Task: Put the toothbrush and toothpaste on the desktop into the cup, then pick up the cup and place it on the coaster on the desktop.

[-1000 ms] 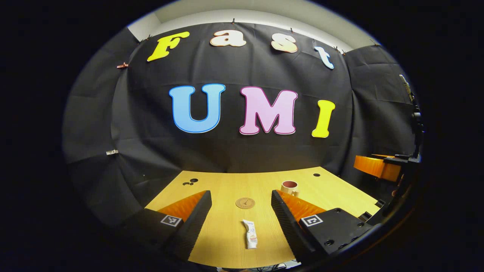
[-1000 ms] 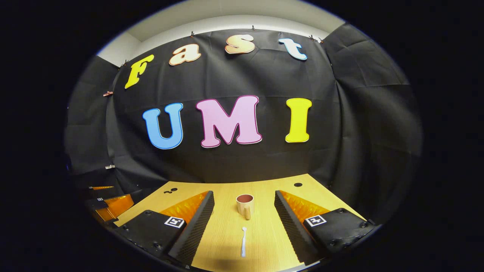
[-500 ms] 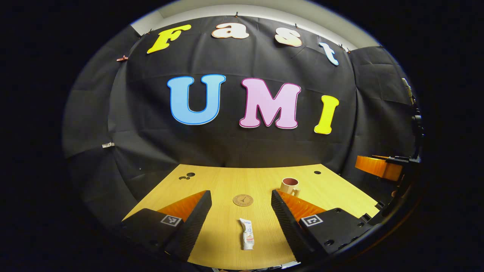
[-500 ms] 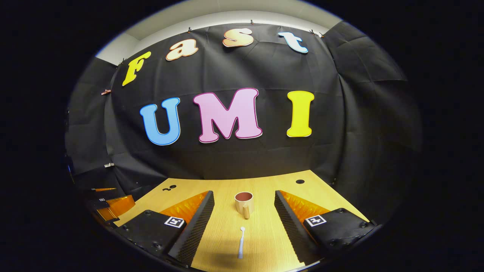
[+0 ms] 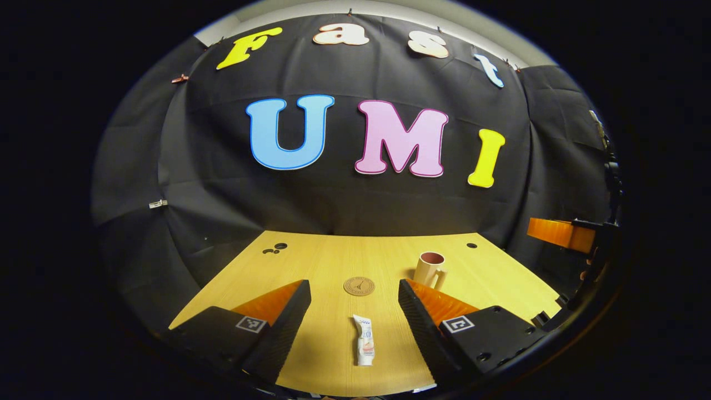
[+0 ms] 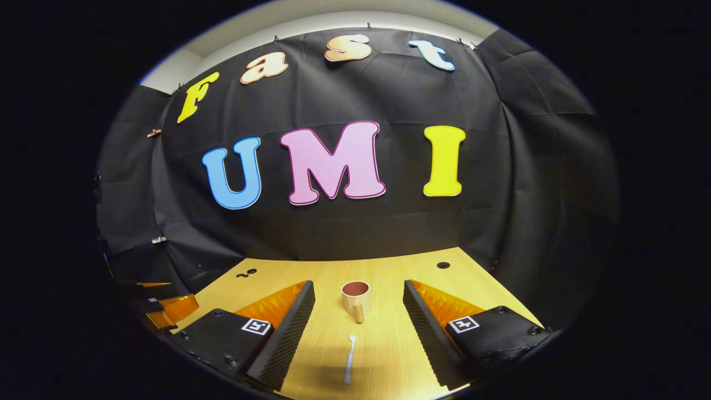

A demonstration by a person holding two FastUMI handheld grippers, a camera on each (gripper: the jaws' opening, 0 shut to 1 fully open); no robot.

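Left gripper (image 5: 354, 311): we are holding it spread wide above the toothpaste (image 5: 364, 348).
Right gripper (image 6: 359, 314): we are holding it spread, toothbrush (image 6: 349, 351) lying between its fingers.
Cup (image 6: 355, 298): standing at 12 o'clock from the toothbrush.
Coaster (image 5: 359, 286): lying at 12 o'clock from the toothpaste, on the desk (image 5: 328, 266).

1. The table (image 5: 333, 266) looks like pale wood laminate, smooth with a soft sheen and fine grain.
2. The cup (image 6: 355, 297) seems glazed ceramic, lightly glossy.
3. The coaster (image 5: 359, 286) looks matt, maybe cork or leather.
4. The toothpaste (image 5: 365, 347) is a glossy plastic tube.
5. The toothbrush (image 6: 349, 358) is smooth plastic.
6. The tongs' fingers (image 5: 289, 328) show ribbed, matt inner faces.
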